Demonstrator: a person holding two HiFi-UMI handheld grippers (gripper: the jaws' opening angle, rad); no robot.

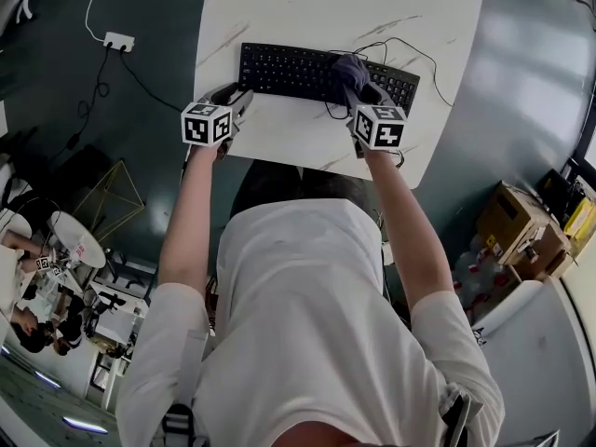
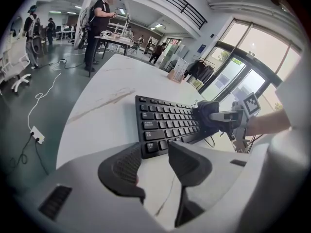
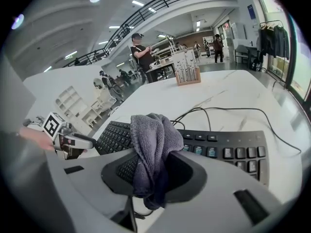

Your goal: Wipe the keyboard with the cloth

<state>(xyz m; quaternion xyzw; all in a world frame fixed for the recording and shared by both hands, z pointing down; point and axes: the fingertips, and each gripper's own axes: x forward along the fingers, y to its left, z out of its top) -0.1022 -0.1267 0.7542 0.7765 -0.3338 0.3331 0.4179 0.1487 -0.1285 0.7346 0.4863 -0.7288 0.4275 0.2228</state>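
Observation:
A black keyboard (image 1: 289, 71) lies across the white marble table (image 1: 279, 7). My right gripper (image 1: 358, 89) is shut on a dark grey cloth (image 3: 153, 144), which bunches up between its jaws over the keyboard's (image 3: 228, 152) right half. In the head view the cloth (image 1: 350, 69) rests on the keys. My left gripper (image 1: 238, 99) sits at the keyboard's left front corner, its jaws slightly apart with nothing between them; in its own view (image 2: 155, 166) the keyboard (image 2: 165, 123) lies just beyond the fingertips.
A black cable (image 1: 410, 52) loops off the keyboard's right end. A wooden holder (image 3: 188, 75) stands at the table's far side. A power strip (image 1: 118, 41) lies on the floor to the left; cardboard boxes (image 1: 526, 231) sit at the right. People stand at distant tables.

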